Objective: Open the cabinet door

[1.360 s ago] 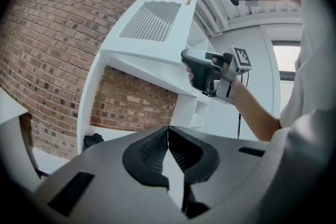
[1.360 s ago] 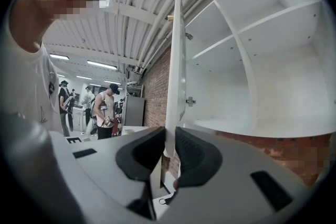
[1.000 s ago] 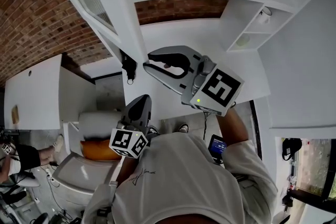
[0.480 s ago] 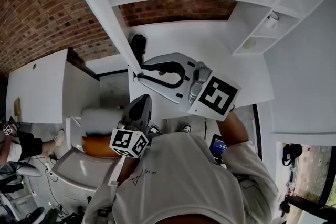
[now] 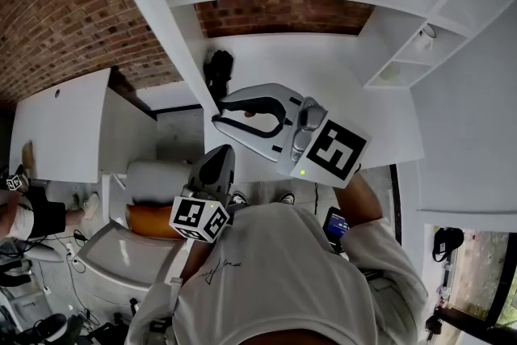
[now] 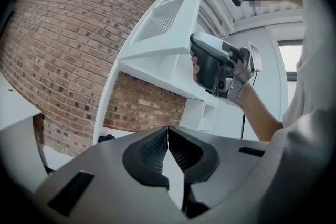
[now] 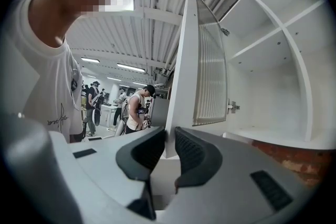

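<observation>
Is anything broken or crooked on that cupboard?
Nothing stands out. The cabinet door is swung wide open only because the right claw grips its edge. The door looks straight and undamaged.

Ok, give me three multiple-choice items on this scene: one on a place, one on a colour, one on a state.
1. Where do the right hand-held gripper's jaws sit?
A) on the cabinet door's edge
B) on a shelf
C) on a drawer handle

2. What colour is the brick wall?
A) white
B) reddish-brown
C) green

3. How do the left hand-held gripper's jaws stand?
A) wide apart
B) closed on a cup
C) together, empty

Answers:
1 A, the door's edge is clamped between the pads.
2 B, reddish-brown bricks show in the head view.
3 C, its tips meet with nothing between them.
</observation>
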A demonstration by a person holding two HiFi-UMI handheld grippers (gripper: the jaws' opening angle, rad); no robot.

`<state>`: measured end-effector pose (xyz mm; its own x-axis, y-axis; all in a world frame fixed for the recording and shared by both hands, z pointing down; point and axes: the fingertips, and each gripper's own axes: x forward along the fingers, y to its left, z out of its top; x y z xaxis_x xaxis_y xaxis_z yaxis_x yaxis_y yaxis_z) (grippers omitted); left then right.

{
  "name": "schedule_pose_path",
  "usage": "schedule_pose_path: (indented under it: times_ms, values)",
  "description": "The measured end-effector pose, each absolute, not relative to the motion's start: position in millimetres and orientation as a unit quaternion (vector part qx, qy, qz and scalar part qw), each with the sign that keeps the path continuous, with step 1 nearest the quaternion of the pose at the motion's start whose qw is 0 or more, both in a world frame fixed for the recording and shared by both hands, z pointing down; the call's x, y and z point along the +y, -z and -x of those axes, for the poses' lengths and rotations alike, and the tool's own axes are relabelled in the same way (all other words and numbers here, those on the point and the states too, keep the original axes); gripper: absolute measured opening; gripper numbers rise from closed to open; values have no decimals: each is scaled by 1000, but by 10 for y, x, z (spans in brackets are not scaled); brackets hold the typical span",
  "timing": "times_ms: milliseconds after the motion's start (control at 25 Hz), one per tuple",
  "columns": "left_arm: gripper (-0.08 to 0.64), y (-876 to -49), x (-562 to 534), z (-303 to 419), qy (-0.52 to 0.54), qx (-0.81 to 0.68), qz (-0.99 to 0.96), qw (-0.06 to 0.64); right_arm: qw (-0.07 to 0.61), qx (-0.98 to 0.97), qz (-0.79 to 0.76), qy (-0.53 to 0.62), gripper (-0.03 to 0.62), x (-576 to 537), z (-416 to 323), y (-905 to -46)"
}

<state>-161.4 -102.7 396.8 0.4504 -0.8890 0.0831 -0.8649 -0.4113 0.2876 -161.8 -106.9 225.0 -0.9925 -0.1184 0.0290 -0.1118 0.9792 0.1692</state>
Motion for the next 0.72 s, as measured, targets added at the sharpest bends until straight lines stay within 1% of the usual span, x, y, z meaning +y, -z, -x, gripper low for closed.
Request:
schedule_pose_path:
  times_ms: [720]
  values:
    - [15,-3947,-957,1812,41,-520,-841,142,27,-993,-54,104,63,-896,1927,-2276]
